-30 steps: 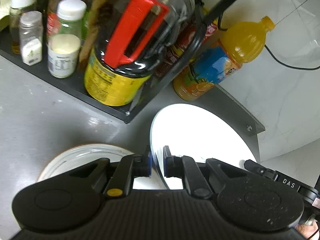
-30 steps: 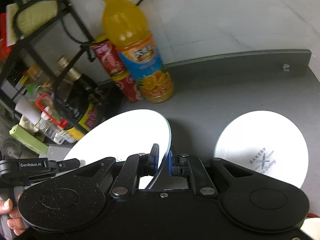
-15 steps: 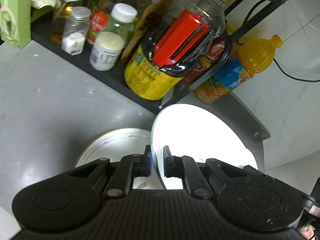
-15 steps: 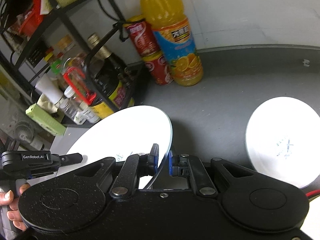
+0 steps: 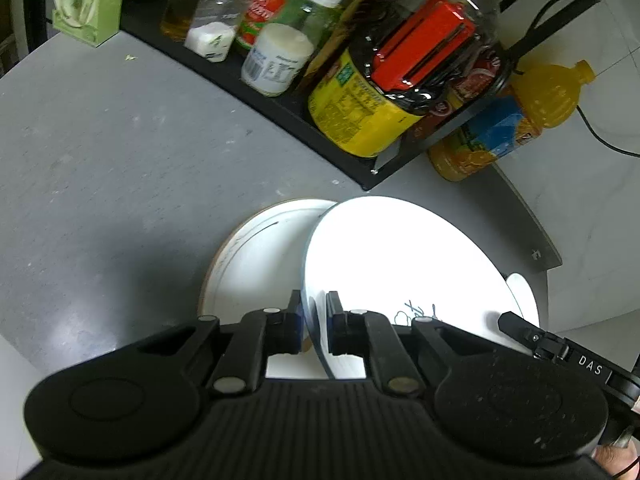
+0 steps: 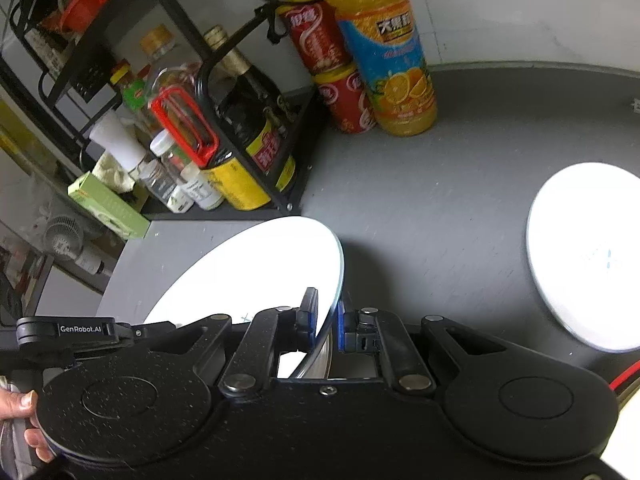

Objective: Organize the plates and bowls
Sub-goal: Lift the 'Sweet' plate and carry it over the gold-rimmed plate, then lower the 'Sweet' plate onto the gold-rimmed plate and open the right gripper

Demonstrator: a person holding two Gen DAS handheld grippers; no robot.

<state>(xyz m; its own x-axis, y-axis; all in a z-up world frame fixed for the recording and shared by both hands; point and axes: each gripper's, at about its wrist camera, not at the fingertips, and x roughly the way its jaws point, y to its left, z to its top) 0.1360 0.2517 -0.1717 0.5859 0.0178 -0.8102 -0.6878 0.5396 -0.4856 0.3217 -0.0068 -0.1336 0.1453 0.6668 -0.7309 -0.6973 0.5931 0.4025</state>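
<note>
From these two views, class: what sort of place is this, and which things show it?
Most likely a home kitchen counter: a rack of sauce and spice bottles, a juice bottle by the wall, and white plates on the grey worktop.

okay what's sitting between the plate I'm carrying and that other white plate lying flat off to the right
Nothing: in the right wrist view, only bare dark countertop separates the held plate from the flat plate.

white plate (image 5: 392, 256) | tilted, held on edge | rimmed plate (image 5: 256, 264) flat beneath | third plate (image 6: 584, 256) apart
</note>
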